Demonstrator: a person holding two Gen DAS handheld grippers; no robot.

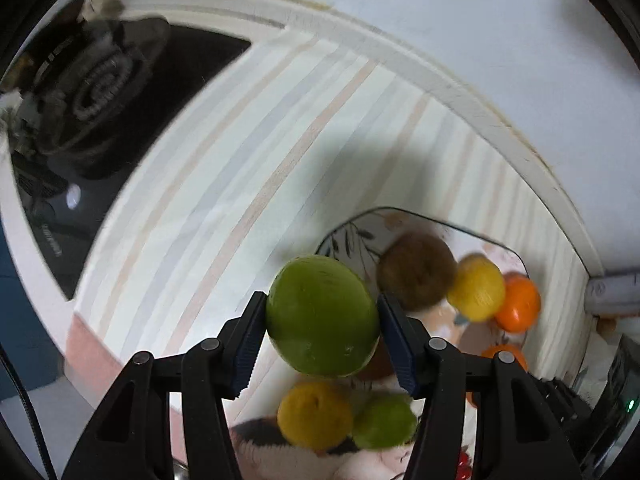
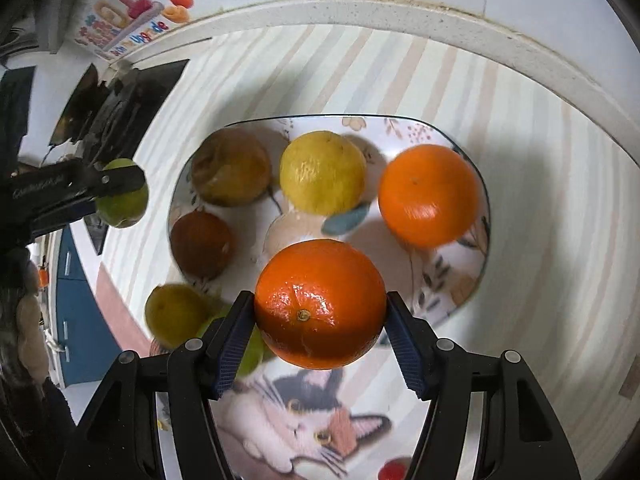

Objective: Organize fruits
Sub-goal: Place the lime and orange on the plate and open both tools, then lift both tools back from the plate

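My left gripper [image 1: 322,320] is shut on a green citrus fruit [image 1: 322,316], held above the striped cloth, left of the patterned plate [image 1: 348,236]. My right gripper [image 2: 320,312] is shut on an orange [image 2: 320,304], held over the plate's [image 2: 460,288] near edge. On the plate lie two brown fruits [image 2: 230,166] [image 2: 200,242], a yellow lemon [image 2: 322,172] and a second orange [image 2: 430,194]. Off the plate's near left lie a yellow fruit [image 2: 176,312] and a green one [image 2: 248,354]. The right wrist view shows the held green fruit [image 2: 122,204] at far left.
A black gas stove [image 1: 100,92] sits at the far left of the counter. A white raised ledge [image 1: 440,76] and the wall run behind the striped cloth [image 1: 240,168]. A cat-print mat [image 2: 304,420] lies in front of the plate. Blue cabinets [image 2: 76,320] stand below left.
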